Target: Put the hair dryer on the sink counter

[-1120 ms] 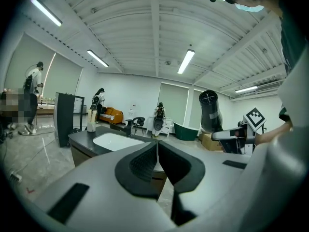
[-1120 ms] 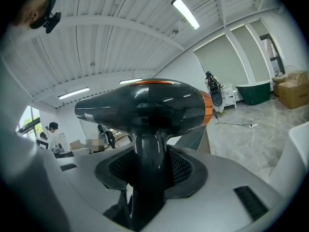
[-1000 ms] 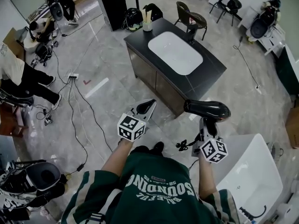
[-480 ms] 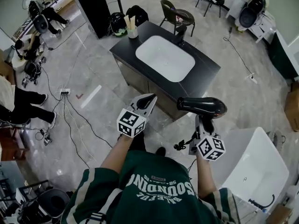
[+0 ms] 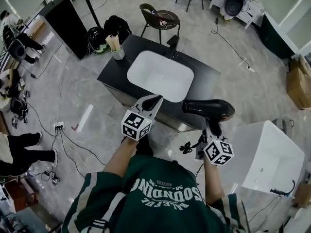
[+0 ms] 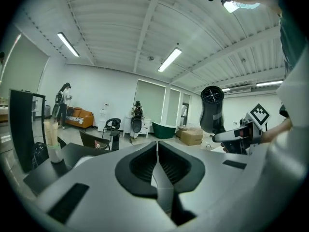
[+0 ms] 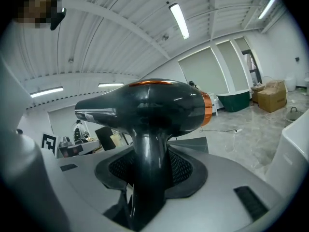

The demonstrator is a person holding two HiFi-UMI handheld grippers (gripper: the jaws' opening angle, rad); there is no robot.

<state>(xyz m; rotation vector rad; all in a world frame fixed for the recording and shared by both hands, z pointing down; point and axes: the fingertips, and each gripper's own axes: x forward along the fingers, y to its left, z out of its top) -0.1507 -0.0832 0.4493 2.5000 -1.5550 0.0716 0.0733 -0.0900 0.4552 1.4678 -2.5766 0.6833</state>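
A glossy black hair dryer (image 5: 210,108) with an orange ring (image 7: 206,107) is held upright by its handle (image 7: 148,178) in my right gripper (image 5: 212,128), which is shut on it. Its barrel lies level over the front right edge of the black sink counter (image 5: 204,79). A white basin (image 5: 160,75) is set into that counter. My left gripper (image 5: 150,103) hangs shut and empty over the counter's front edge. In the left gripper view the jaws meet at the tip (image 6: 157,146), and the dryer (image 6: 212,108) shows to the right.
A cup of sticks (image 5: 116,48) stands on the counter's left corner and a black tap (image 5: 172,41) at its back. A chair (image 5: 160,17) is behind it. A white bathtub (image 5: 272,157) sits at the right. Cables (image 5: 73,140) trail on the floor at the left.
The sink counter has drawn closer and now lies right under both grippers. The right gripper still carries the hair dryer, and the left gripper stays shut.
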